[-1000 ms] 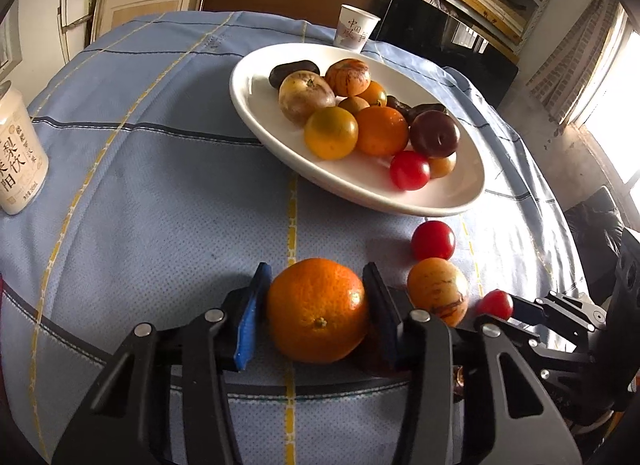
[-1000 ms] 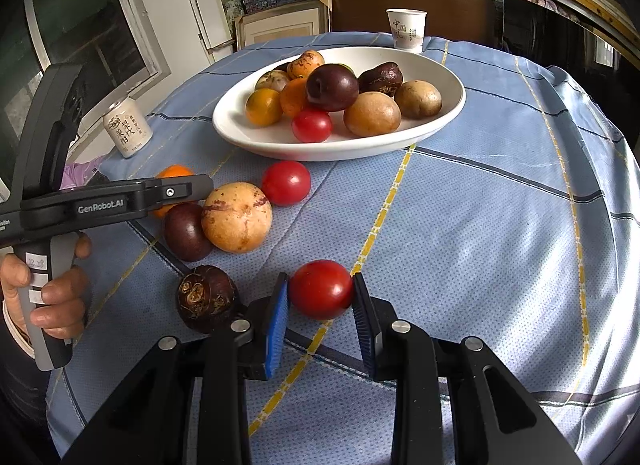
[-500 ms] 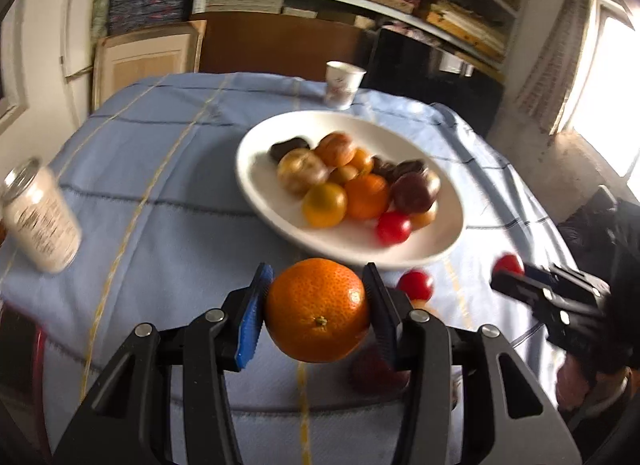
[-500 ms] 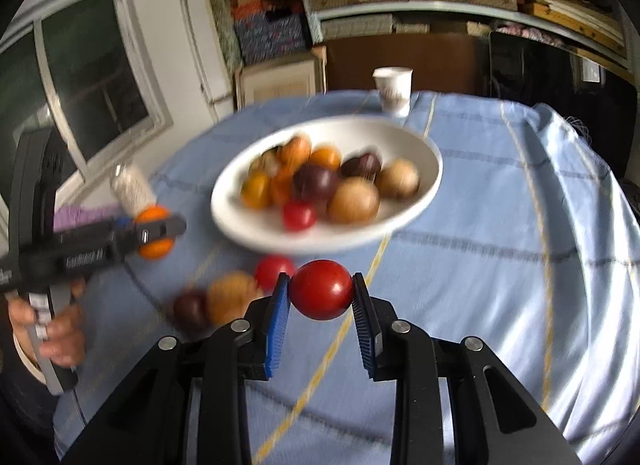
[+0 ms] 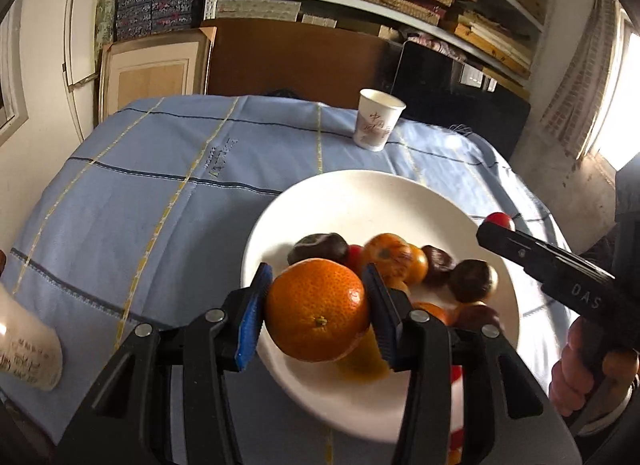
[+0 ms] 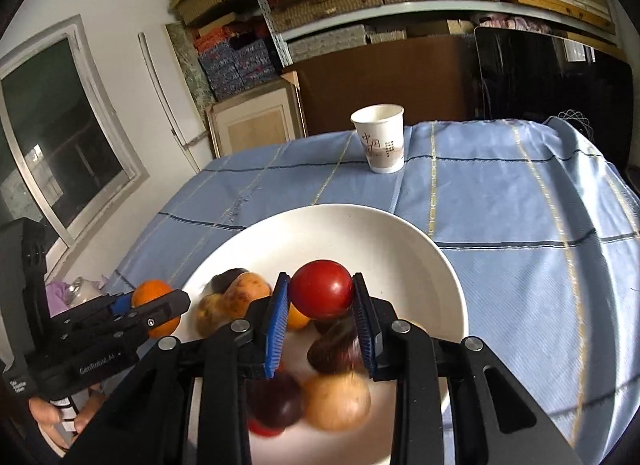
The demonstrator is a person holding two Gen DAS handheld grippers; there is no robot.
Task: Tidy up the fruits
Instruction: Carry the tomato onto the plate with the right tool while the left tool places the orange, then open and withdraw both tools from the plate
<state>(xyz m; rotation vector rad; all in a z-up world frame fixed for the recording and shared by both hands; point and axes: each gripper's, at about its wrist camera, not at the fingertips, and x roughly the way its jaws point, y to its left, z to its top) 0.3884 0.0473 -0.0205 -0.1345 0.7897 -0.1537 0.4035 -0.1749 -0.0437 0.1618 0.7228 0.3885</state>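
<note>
Orange and round, the orange has no long side; its little stem dot faces the camera and a bit down. It sits squeezed between the blue pads of the left gripper, held up in the air over the near edge of the white plate. Its skin is bumpy and shiny.

The red tomato is smooth, round and shiny. The right gripper pinches it tight between its blue pads, above the plate's fruit.

On the plate lie more fruits: orange ones, dark brown ones and yellow-brown ones, some blurry. The plate rests on a blue tablecloth. A paper cup stands upright behind the plate.
</note>
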